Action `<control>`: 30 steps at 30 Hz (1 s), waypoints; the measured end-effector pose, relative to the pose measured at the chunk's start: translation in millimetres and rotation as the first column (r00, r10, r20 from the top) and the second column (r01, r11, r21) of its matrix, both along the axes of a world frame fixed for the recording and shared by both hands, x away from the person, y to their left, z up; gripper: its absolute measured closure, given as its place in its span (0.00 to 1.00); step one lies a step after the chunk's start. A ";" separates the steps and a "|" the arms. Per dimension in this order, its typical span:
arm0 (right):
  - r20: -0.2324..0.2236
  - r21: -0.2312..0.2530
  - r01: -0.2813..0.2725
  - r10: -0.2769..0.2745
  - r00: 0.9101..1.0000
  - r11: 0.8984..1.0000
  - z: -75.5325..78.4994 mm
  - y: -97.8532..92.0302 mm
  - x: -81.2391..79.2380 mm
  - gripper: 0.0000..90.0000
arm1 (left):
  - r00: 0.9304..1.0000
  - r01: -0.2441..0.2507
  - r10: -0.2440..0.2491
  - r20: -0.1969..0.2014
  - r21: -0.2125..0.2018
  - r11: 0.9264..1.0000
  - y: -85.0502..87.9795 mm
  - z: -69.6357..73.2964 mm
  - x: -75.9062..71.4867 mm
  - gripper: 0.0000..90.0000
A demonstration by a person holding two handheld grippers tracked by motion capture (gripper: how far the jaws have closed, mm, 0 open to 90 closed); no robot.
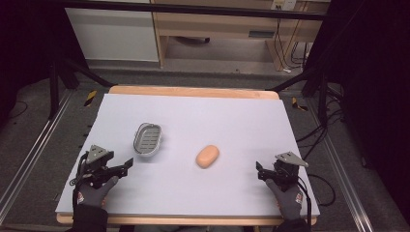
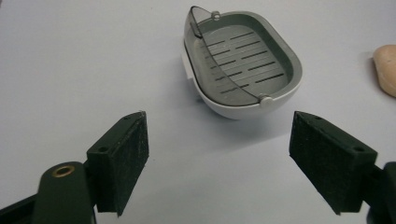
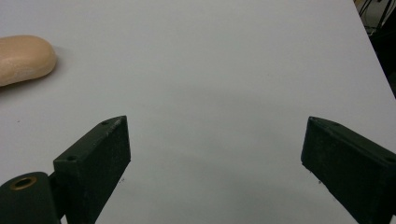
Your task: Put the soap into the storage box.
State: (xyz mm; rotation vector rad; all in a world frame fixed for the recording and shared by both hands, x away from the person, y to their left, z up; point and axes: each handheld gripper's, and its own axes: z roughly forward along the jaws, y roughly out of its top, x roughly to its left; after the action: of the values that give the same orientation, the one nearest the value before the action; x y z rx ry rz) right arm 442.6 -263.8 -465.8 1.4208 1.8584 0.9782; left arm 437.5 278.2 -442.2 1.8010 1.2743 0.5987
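Note:
A grey slotted soap dish (image 1: 147, 139) with a white base stands left of centre on the table; in the left gripper view the soap dish (image 2: 247, 65) lies just ahead of the jaws. A peach bar of soap (image 1: 207, 156) rests at the table's middle, apart from the dish. The soap (image 2: 386, 70) shows at the right edge of the left gripper view, and the soap (image 3: 23, 58) lies at the far left of the right gripper view. My left gripper (image 1: 125, 168) (image 2: 217, 140) is open and empty, near the dish. My right gripper (image 3: 215, 140) (image 1: 260, 172) is open and empty too, right of the soap.
A pale sheet (image 1: 232, 121) covers the wooden table (image 1: 193, 91). Gloved hands hold both grippers near the front edge. Beyond the table stand a wooden desk (image 1: 217, 29), black frame legs (image 1: 319, 87) and cables on the floor.

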 end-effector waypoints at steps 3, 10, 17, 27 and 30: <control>0.002 -0.007 0.000 0.000 1.000 1.000 0.8 -0.4 0.2 0.09 | 1.000 0.022 -0.022 0.006 -0.001 1.000 -6.0 4.5 -2.2 0.21; -0.004 -0.011 0.013 -0.013 1.000 1.000 0.5 -1.6 1.6 0.08 | 0.997 0.077 -0.077 0.007 0.021 0.997 -26.3 8.5 -6.1 0.21; -0.004 -0.016 0.015 -0.015 1.000 1.000 0.6 -1.8 1.9 0.08 | 0.992 0.125 -0.125 -0.003 0.044 0.991 -41.1 9.6 -9.5 0.21; -0.006 -0.024 0.019 -0.019 1.000 1.000 0.4 -2.2 2.2 0.08 | 0.985 0.173 -0.173 -0.007 0.056 0.983 -59.4 12.9 -11.1 0.21; -0.007 -0.024 0.018 -0.018 1.000 1.000 0.2 -2.0 2.1 0.08 | 0.983 0.186 -0.186 -0.010 0.065 0.980 -65.0 14.1 -11.9 0.21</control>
State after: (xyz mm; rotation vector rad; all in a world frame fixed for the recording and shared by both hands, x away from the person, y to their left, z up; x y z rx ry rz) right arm 444.7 -265.8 -465.6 1.4260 1.8532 0.9397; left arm 425.6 213.2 -428.2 1.9504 1.0844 0.5379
